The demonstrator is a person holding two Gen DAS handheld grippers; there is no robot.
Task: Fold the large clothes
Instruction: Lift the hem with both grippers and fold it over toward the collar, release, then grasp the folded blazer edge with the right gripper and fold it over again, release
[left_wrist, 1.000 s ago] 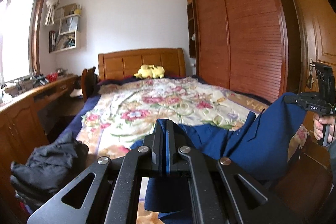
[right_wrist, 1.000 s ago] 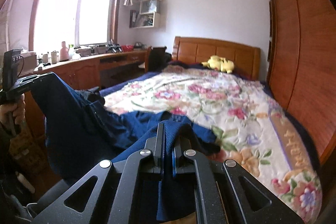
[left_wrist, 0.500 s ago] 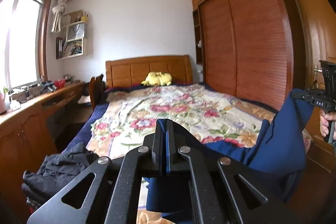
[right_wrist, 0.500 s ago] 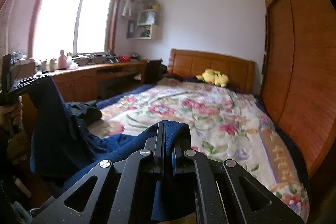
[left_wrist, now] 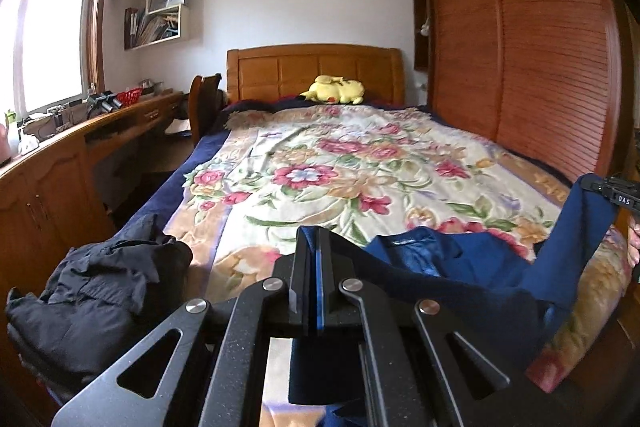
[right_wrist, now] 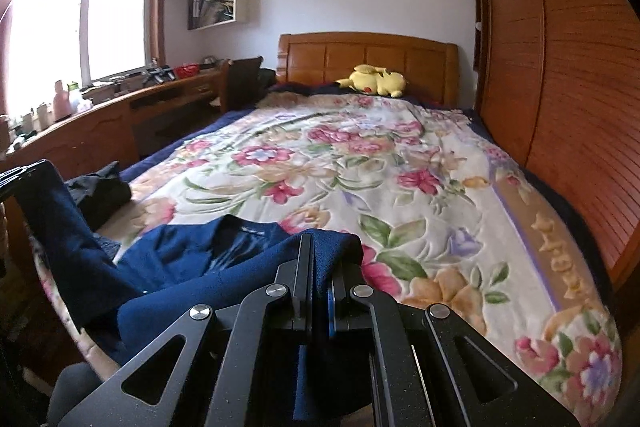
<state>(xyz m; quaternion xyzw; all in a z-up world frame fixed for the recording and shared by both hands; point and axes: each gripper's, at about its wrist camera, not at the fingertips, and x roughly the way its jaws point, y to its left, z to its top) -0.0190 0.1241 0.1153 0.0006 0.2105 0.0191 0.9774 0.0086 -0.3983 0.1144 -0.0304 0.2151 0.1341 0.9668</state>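
Left wrist view, progress: no fold looks finished; the blue jacket [left_wrist: 472, 279] is only partly laid on the bed's floral blanket [left_wrist: 344, 179], collar end flat, near edge raised.
Left wrist view, tool: the left gripper [left_wrist: 316, 291] is clamped tight on 1 corner of the jacket's edge; cloth hangs below it.
Left wrist view, other end: the right gripper [left_wrist: 612, 189] holds the far corner up at the frame's right edge.
Right wrist view, progress: spreading flat and every fold seem left to do.
Right wrist view, tool: the right gripper [right_wrist: 320, 287] is closed on the blue jacket [right_wrist: 200, 263], which drapes over its fingers.
Right wrist view, position: the jacket lies just ahead and left, near a dark garment [right_wrist: 100, 187].
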